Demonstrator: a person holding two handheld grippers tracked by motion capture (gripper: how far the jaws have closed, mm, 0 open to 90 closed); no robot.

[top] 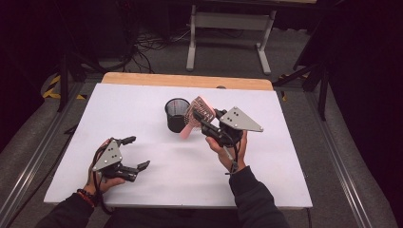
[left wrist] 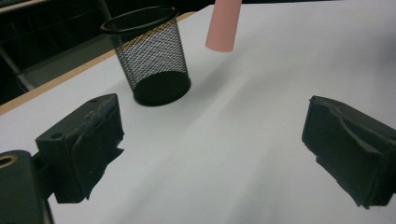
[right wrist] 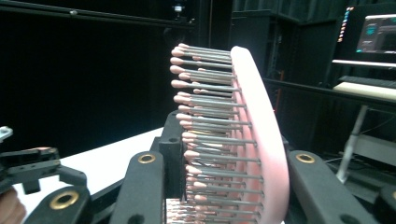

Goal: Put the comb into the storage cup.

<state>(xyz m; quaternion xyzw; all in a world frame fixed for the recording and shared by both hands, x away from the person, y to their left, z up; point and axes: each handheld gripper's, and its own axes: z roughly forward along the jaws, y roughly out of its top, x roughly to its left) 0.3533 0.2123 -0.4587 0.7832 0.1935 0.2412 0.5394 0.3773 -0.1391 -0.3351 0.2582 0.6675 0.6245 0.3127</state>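
High view puts my right tongs (top: 205,124) just right of frame centre, clamped on the pink hairbrush (top: 196,115), which hangs tilted in the air with its handle pointing down toward the tabletop (top: 142,104) and its head beside the rim of the black mesh cup (top: 176,114). Right gripper view has the bristles (right wrist: 205,121) pointing to the left of the frame, the jaws pressed on either side of the head. My left tongs (top: 134,153) sit at lower left, spread wide with nothing between them, hovering low over the white surface, well apart from the cup
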